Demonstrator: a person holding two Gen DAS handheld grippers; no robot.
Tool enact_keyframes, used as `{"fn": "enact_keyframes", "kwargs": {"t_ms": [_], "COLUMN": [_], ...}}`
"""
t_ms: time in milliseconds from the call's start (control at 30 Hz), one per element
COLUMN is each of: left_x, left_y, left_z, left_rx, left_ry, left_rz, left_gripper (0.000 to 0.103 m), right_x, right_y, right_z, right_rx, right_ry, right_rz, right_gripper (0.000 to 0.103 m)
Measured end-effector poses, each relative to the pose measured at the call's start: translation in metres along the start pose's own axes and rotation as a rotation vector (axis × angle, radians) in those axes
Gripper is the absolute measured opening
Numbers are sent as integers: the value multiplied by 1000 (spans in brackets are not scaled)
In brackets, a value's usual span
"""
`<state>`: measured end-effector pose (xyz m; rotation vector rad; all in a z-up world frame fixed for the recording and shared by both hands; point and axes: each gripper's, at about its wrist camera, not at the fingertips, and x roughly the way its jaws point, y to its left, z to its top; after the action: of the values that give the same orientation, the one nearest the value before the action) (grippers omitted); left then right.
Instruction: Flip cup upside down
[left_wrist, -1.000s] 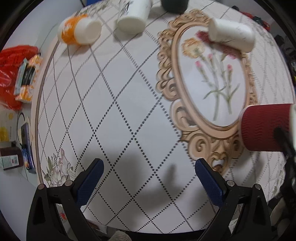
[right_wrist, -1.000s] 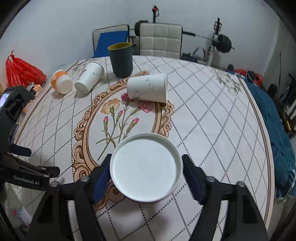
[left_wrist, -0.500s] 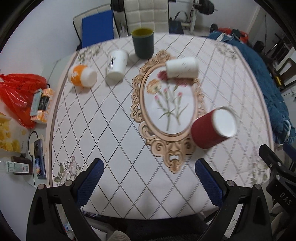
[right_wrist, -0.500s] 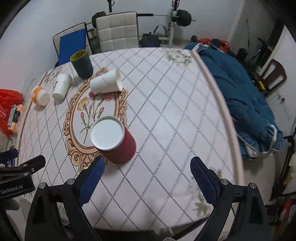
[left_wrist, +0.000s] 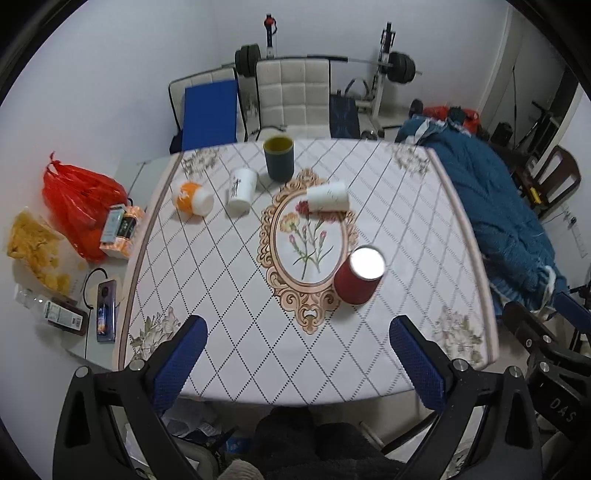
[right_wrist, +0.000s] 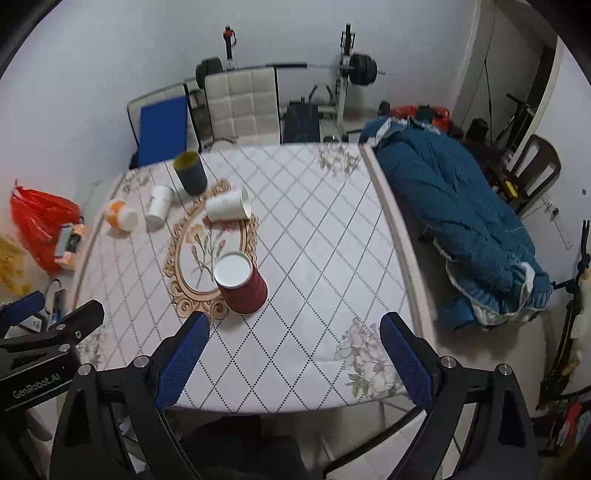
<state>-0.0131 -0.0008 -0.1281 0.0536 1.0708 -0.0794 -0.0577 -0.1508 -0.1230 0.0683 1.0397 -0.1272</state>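
A red ribbed paper cup (left_wrist: 357, 277) stands upside down, white base up, on the patterned table (left_wrist: 221, 280) beside the ornate floral oval; it also shows in the right wrist view (right_wrist: 242, 283). My left gripper (left_wrist: 297, 358) is open and empty, held high above the table's near edge. My right gripper (right_wrist: 293, 356) is open and empty, also high above the near edge, well back from the cup.
A dark green cup (left_wrist: 279, 158) stands upright at the back. A white cup (left_wrist: 328, 197) lies on its side. Another white cup (left_wrist: 241, 189) and an orange-white cup (left_wrist: 192, 197) sit at the back left. A blue quilt (right_wrist: 465, 221) lies to the right.
A second ago my right gripper held the red cup upside down over the table; it has let go and both grippers have pulled up and back. The cup stays on the table.
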Motion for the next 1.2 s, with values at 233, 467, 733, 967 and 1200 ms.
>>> {"fn": "enact_keyframes", "kwargs": {"t_ms": [233,467,733,967,1200], "left_x": [-57,-93,-112,-113,-113], "left_y": [-5,-5,-1,1,3], "left_z": [-8,-14,-19,-25,-27], "left_rx": [0,-1,-19,-22,-20], "left_ry": [-64,-99,-125,-111,-108], "left_rz": [6,10,21,33,42], "left_gripper": [101,101,101,101,101], "right_x": [-76,-135,-171,-174,-169], "right_y": [-10,-16,-22,-21,-16], "right_z": [-8,-13,-11,-9,-5], "right_rx": [-2,-11,-16,-32,-42], "right_ry": [-55,-115,-146,-137,-136], "right_rz": [6,8,-4,10,18], "right_gripper": [96,96,97,97,97]}}
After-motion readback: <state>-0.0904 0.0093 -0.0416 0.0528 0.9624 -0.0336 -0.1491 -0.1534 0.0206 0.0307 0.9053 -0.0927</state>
